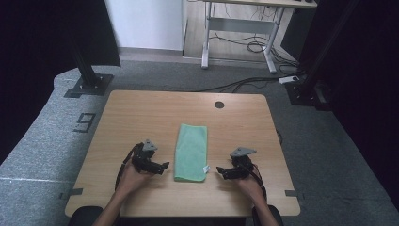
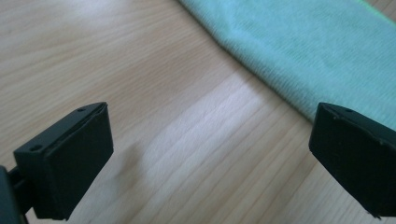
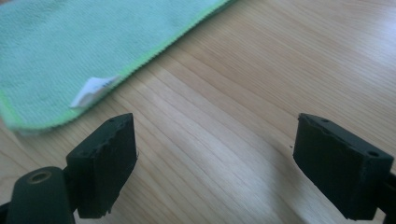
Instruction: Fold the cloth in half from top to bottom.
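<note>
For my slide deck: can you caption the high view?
Folded green cloth lies on the wooden table between the open left gripper and open right gripper.

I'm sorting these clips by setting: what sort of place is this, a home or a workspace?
Most likely a lab or office workspace: a light wooden table on grey carpet, black metal rig posts bolted beside it, and a height-adjustable white-framed desk with loose cables behind. A folded green cloth lies between two handheld grippers.
</note>
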A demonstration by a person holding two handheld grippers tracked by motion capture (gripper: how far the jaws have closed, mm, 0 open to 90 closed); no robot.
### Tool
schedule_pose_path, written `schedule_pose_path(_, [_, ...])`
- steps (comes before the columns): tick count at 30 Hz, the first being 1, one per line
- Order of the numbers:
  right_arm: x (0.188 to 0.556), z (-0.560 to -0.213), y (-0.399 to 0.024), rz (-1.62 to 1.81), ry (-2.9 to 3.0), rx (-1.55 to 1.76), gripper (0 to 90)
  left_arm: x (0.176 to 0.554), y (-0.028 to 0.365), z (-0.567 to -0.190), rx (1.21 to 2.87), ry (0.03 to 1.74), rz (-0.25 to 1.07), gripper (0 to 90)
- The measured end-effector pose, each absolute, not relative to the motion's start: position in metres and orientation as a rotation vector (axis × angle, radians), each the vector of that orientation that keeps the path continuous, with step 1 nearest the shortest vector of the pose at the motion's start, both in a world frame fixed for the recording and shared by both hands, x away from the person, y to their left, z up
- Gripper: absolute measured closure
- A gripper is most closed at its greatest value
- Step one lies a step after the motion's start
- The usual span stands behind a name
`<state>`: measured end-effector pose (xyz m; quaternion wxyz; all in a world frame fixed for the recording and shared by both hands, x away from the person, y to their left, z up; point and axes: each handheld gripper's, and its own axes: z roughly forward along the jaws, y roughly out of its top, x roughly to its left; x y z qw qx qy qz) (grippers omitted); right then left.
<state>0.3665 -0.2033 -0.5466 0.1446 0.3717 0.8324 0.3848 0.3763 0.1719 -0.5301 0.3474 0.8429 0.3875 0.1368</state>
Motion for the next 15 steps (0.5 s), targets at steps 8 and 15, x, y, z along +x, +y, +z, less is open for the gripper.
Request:
schedule_pose_path(8, [0.373,-0.538,-0.188,1.162,2.413,1.039,13.1,0.388,0.155,-0.526,2.193,0.974,0.358,0.0])
schedule_pose_path(15, [0.386,-0.534,-0.167,1.168,2.446,1.007,13.3,0.399,0.144,-0.525,2.196,0.964,0.374,0.0])
